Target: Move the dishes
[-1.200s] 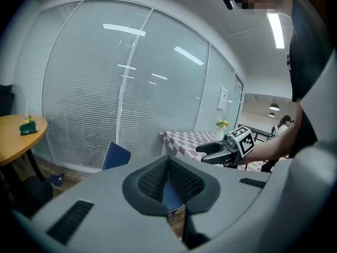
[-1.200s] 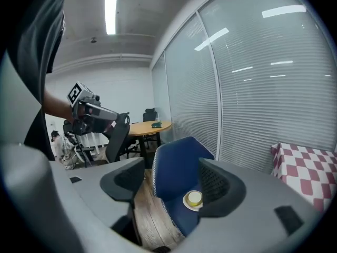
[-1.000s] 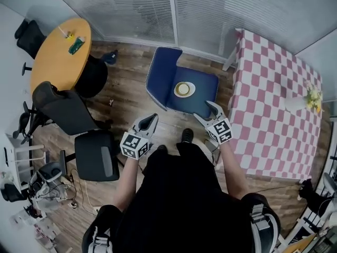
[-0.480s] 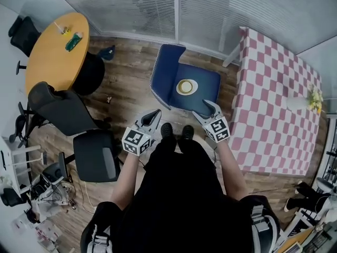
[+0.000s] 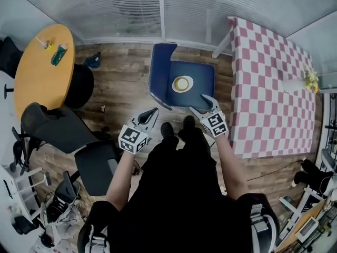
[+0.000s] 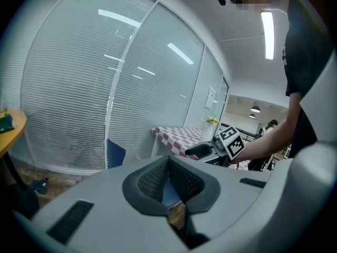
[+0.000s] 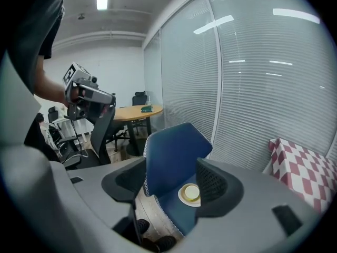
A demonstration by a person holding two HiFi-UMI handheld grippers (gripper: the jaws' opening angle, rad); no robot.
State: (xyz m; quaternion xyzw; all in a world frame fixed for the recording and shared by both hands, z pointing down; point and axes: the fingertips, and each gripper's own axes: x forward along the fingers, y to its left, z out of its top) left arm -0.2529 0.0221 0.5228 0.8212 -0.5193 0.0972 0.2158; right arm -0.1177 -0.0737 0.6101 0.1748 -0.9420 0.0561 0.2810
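Observation:
A pale plate with a small yellowish bowl on it (image 5: pixel 182 83) sits on the seat of a blue chair (image 5: pixel 197 77). In the right gripper view the dishes (image 7: pixel 190 194) show beyond and between the jaws, at a distance. My right gripper (image 5: pixel 202 102) (image 7: pixel 171 182) hangs open just before the seat's front edge. Its jaws have just been opening a little, with nothing between them. My left gripper (image 5: pixel 150 115) (image 6: pixel 168 165) is shut on nothing, over the floor left of the chair. Each gripper shows in the other's view: the right gripper (image 6: pixel 210 149), the left gripper (image 7: pixel 87 96).
A table with a pink checked cloth (image 5: pixel 268 88) stands right of the chair, with a flower vase (image 5: pixel 310 80) at its far side. At the left are a round wooden table (image 5: pixel 37 73) and black office chairs (image 5: pixel 58 125). Glass walls with blinds (image 5: pixel 131 9) close off the far side.
Both grippers have moved forward towards the blue chair as the person stepped closer. The dishes have not moved on the seat.

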